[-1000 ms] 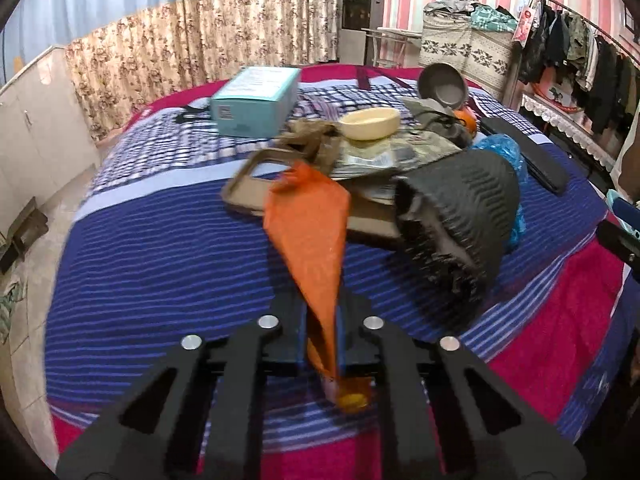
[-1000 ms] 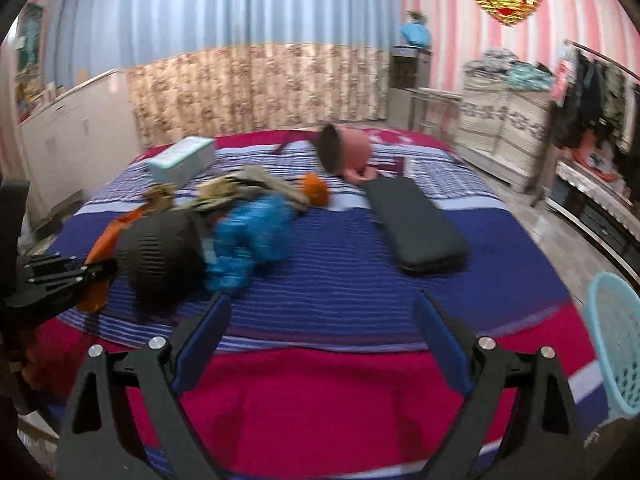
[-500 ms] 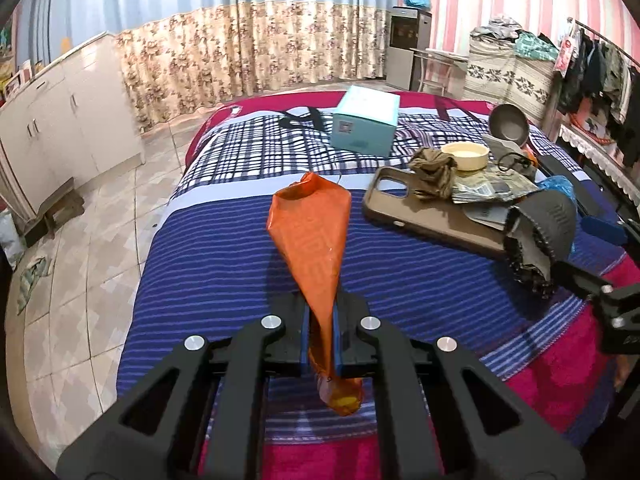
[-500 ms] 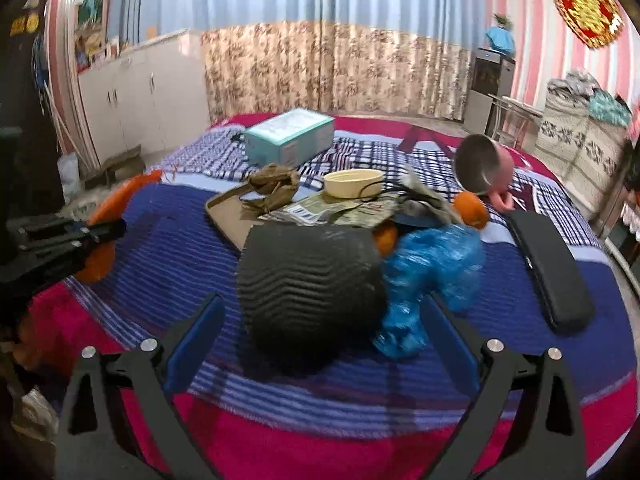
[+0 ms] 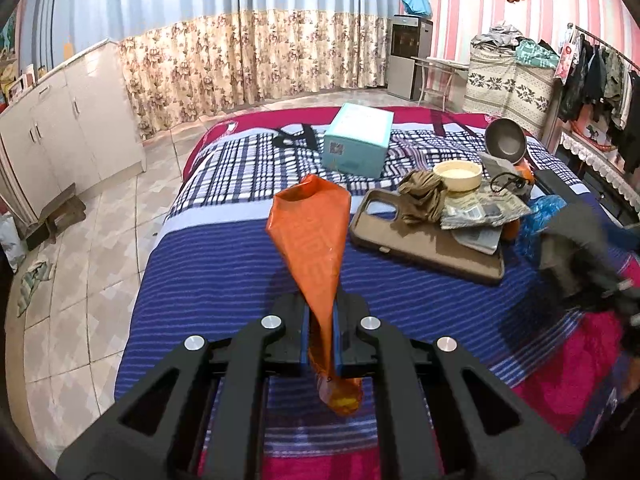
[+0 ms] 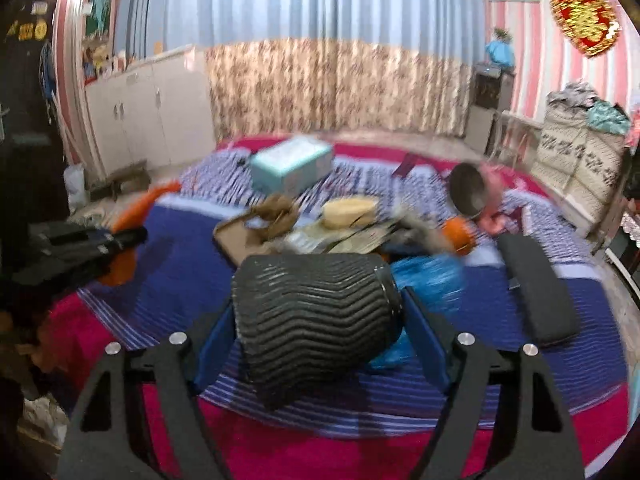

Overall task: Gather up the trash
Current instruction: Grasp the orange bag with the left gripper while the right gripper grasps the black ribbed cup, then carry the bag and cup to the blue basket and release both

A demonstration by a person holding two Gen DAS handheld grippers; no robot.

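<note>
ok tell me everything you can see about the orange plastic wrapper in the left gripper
The orange plastic wrapper is a thin, glossy, crinkled piece, wide and puffed at its top, tapering and twisting to a narrow waist. The left gripper is shut on that waist between its blue pads. A short tail with a yellowish patch hangs below the fingers. It stands roughly upright, held above the striped blue bedspread, touching nothing else. In the blurred right wrist view it shows only as an orange smear.

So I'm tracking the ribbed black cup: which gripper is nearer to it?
Right. The right gripper straddles the ribbed black cup, jaws open around it. The left gripper, off to its left, pinches the orange wrapper.
</note>
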